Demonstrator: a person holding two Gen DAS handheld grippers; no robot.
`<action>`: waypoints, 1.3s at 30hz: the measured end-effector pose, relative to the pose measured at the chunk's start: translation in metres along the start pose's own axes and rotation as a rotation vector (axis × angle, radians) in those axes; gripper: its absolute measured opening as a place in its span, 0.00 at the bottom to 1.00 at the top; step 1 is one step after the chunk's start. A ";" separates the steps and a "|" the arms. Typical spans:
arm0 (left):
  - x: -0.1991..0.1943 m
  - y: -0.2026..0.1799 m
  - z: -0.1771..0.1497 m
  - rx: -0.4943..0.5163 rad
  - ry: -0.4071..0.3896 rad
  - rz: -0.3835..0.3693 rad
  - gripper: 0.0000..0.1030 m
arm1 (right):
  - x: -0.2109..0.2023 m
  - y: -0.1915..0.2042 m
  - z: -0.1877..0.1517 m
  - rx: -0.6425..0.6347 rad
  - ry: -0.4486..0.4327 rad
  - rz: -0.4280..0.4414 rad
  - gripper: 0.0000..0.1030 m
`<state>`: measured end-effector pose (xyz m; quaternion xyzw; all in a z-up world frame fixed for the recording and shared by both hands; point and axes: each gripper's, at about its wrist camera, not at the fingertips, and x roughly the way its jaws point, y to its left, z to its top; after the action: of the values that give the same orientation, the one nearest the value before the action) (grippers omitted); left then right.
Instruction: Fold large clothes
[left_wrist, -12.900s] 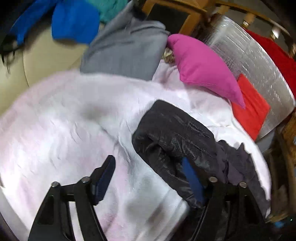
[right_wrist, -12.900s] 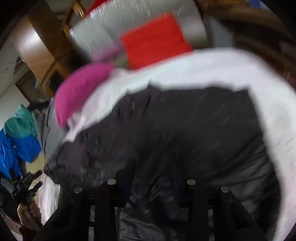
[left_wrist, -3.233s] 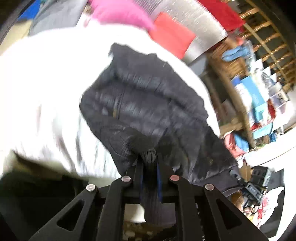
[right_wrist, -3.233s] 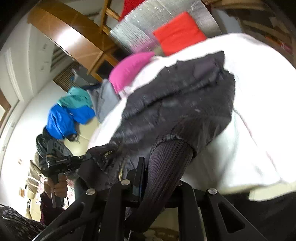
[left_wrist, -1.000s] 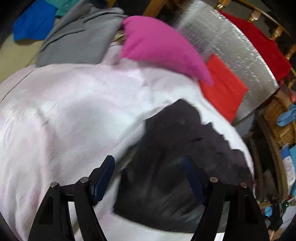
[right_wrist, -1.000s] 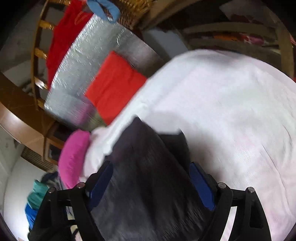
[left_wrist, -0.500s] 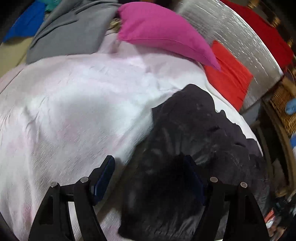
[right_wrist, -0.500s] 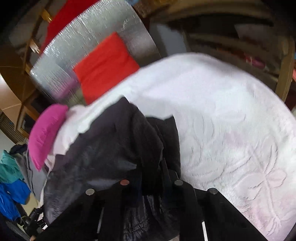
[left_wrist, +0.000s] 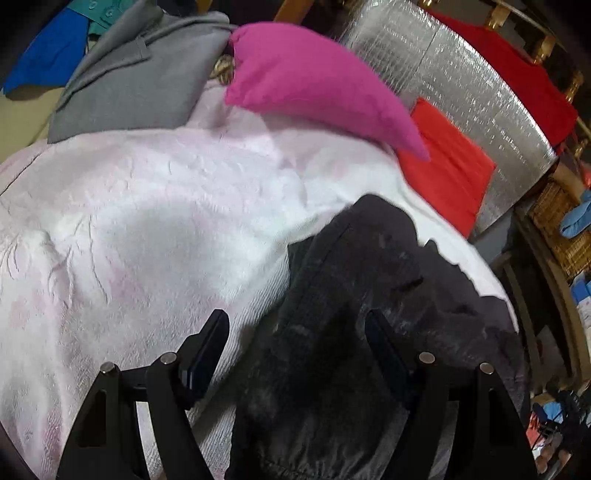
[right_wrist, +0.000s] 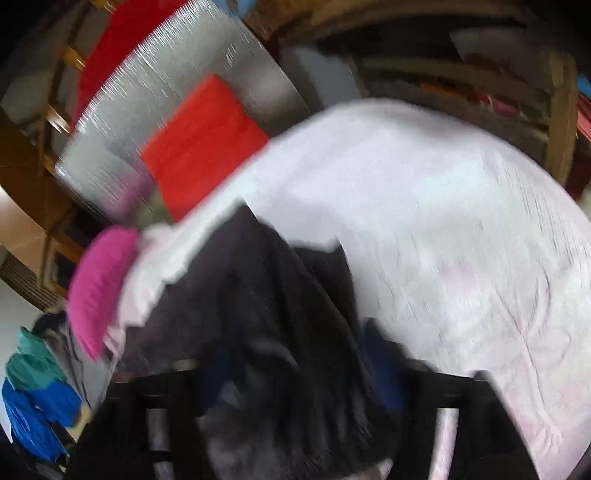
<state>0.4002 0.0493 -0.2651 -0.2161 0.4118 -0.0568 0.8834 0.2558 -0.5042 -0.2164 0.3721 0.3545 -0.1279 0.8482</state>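
A black padded jacket (left_wrist: 373, 291) lies bunched on the pale pink bedspread (left_wrist: 140, 229). My left gripper (left_wrist: 295, 336) hovers open just above the jacket's near left edge. Its left finger is over the bedspread and its right finger over the dark fabric, gripping nothing. The right wrist view is blurred. There the same jacket (right_wrist: 266, 295) fills the lower middle, and my right gripper (right_wrist: 303, 373) is over it with jaws opening. Jacket fabric lies between the blue pads (right_wrist: 384, 365), which do not press on it.
A magenta pillow (left_wrist: 314, 88), a red cushion (left_wrist: 443, 173) and a silver foil panel (left_wrist: 461, 77) line the bed's far side. A grey garment (left_wrist: 136, 77) and blue clothes (left_wrist: 48, 55) lie at the far left. Wicker and wooden shelving (left_wrist: 561, 206) stands at the right.
The right gripper was shut on jacket fabric half a second ago and now stands wide again. The left gripper has sunk closer to the jacket's edge, still open.
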 end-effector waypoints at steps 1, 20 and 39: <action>0.000 -0.001 0.000 0.009 -0.002 0.003 0.74 | -0.001 0.005 0.005 -0.023 -0.025 0.000 0.74; 0.029 -0.031 0.002 0.276 0.013 0.143 0.81 | 0.077 0.065 0.018 -0.274 0.030 -0.173 0.12; -0.009 -0.034 -0.020 0.284 0.091 0.202 0.82 | -0.028 -0.005 -0.022 0.115 -0.014 0.148 0.76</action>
<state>0.3824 0.0147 -0.2559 -0.0441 0.4589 -0.0352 0.8867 0.2226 -0.4931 -0.2101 0.4446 0.3119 -0.0876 0.8351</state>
